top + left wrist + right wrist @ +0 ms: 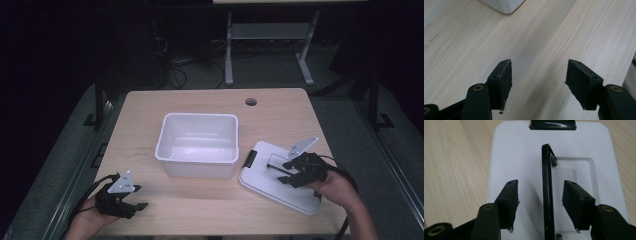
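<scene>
White plastic bin (198,145) sits mid-worktop (150,107), open top, nothing inside that I can see. Its white lid (280,177) lies flat just right of it, black latch (248,159) on the near-bin edge, black carry handle (547,190) raised. My right gripper (287,172) is over the lid, jaws spread either side of the handle, not pinching it. My left gripper (137,197) is at the front left, jaws spread over bare wood. Bin corner (502,5) cut off in the left gripper view.

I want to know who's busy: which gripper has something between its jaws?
The right gripper: the lid's black handle stands between its jaws. The left gripper has bare table.
</scene>
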`<action>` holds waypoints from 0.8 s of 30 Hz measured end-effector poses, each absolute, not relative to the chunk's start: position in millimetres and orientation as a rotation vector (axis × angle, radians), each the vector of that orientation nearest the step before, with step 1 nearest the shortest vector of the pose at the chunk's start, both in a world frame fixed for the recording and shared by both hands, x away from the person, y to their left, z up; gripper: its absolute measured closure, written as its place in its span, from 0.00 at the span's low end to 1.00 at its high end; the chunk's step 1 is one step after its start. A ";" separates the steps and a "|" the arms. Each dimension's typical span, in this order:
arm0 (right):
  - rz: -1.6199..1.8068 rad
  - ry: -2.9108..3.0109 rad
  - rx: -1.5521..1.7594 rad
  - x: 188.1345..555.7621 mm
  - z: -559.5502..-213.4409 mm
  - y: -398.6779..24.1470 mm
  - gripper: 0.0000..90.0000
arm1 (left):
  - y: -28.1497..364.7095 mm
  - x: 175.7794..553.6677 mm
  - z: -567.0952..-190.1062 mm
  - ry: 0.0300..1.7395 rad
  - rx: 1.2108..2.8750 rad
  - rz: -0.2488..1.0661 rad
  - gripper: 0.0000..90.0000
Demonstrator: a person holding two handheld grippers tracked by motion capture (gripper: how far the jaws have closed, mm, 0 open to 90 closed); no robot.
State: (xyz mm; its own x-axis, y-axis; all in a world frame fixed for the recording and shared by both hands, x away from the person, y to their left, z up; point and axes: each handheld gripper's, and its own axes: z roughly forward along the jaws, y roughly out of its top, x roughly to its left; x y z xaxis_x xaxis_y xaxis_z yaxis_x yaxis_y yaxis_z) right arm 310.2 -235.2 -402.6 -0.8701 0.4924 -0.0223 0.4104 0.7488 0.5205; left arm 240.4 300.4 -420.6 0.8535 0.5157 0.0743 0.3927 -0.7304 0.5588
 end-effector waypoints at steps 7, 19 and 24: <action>0.729 2.795 0.744 317.6 -409.0 -233.0 0.65 | 305.8 240.1 -417.7 0.668 2.463 0.315 0.40; 0.687 2.819 0.704 323.6 -411.0 -228.3 0.82 | 306.1 241.8 -421.1 0.674 2.474 0.304 0.39; 0.660 2.829 0.706 325.6 -409.6 -227.0 0.85 | 305.6 241.8 -420.6 0.670 2.474 0.301 0.39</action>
State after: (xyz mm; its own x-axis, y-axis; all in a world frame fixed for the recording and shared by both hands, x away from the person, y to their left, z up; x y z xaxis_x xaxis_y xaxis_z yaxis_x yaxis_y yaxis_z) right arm 325.6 -227.0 -409.6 -0.8776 0.4777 -0.0401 0.4107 0.7923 0.4512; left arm 241.8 305.6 -420.6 0.8503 0.5218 0.0684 0.3979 -0.7225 0.5654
